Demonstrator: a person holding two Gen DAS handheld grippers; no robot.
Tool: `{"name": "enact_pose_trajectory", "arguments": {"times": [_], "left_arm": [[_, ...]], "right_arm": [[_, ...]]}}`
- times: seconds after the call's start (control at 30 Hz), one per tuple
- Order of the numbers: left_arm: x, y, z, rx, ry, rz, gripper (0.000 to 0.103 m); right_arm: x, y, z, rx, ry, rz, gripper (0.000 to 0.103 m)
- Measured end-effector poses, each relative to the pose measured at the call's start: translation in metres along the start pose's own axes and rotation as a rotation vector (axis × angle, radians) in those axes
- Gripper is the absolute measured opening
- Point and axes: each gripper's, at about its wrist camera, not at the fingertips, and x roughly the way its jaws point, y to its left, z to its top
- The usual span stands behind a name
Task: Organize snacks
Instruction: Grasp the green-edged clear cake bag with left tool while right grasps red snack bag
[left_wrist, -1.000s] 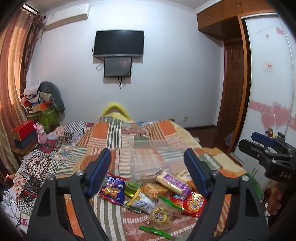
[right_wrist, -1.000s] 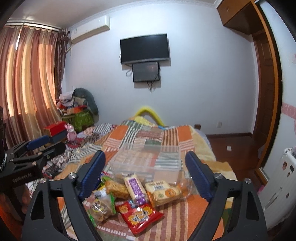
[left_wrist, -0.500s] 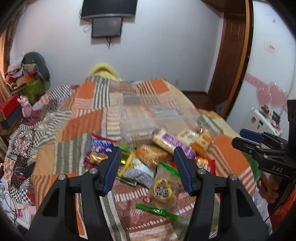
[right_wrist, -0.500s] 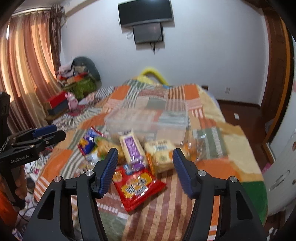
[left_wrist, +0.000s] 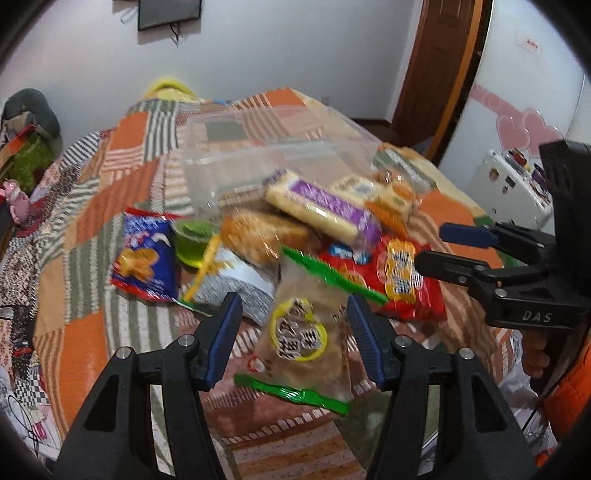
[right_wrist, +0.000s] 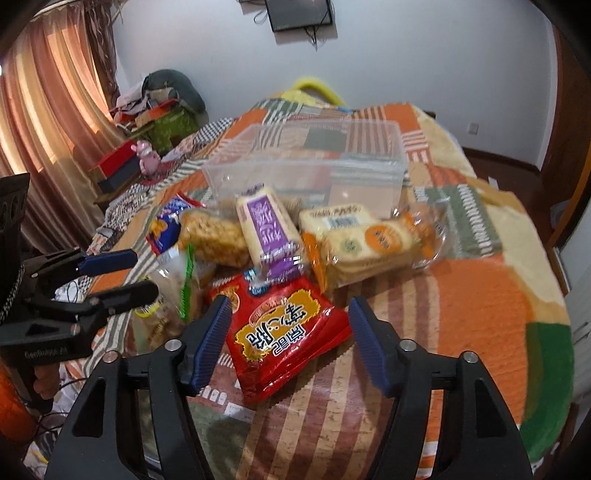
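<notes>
Two wrist views look down on a pile of snacks on a bed covered by an orange, green and striped patchwork quilt (right_wrist: 476, 295).

In the left wrist view, the left gripper (left_wrist: 293, 336) hangs over a clear bag with a yellow ring label (left_wrist: 304, 339), its blue pads apart on either side without pressing on it; its jaws closed a little within the last second and are open now. Only this view shows a green stick packet (left_wrist: 291, 393) nearest the camera, a silver-grey packet (left_wrist: 236, 288), a green jelly cup (left_wrist: 192, 242) and the full front of a blue biscuit packet (left_wrist: 146, 258).

In the right wrist view, the right gripper (right_wrist: 290, 341) frames a red packet with yellow lettering (right_wrist: 284, 332); its jaws have just been widening and stand open, touching nothing. This view shows more plainly a clear-wrapped stack of round crackers (right_wrist: 369, 240).

Both views show a purple-labelled cracker pack (right_wrist: 267, 225) leaning on a bag of golden puffs (right_wrist: 218, 236). Behind the pile stands an empty clear plastic box (right_wrist: 310, 162), upright on the quilt.

Each view catches the other gripper at its edge, held by a hand (left_wrist: 537, 356).

Farther off are pink curtains (right_wrist: 44, 110), a cluttered side stand, a white wall, a wall-mounted screen (right_wrist: 299, 13) and a wooden door frame (left_wrist: 436, 74).
</notes>
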Motion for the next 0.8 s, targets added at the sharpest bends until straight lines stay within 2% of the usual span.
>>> {"name": "enact_pose_trajectory", "arguments": {"times": [0.2,0.3,0.43,0.6,0.7,0.8], "left_arm": [[0.015,-0.005,-0.008,0.01,0.047,-0.026,0.06],[0.023,-0.003,-0.01,0.001,0.069,-0.037,0.061],[0.036,0.002,-0.013,-0.023,0.101,-0.039,0.061],[0.042,0.011,-0.014,-0.057,0.092,-0.045,0.059],[0.042,0.015,-0.015,-0.069,0.082,-0.051,0.053],[0.04,0.016,-0.015,-0.075,0.074,-0.056,0.051]], "right_arm": [[0.02,-0.002,-0.002,0.003,0.059,0.015,0.073],[0.024,0.0,-0.002,-0.007,0.064,0.009,0.08],[0.031,0.006,-0.002,-0.041,0.074,-0.006,0.085],[0.04,0.007,-0.002,-0.068,0.095,-0.018,0.097],[0.046,0.007,-0.001,-0.077,0.111,-0.028,0.103],[0.051,0.008,0.001,-0.087,0.114,-0.048,0.103]]}}
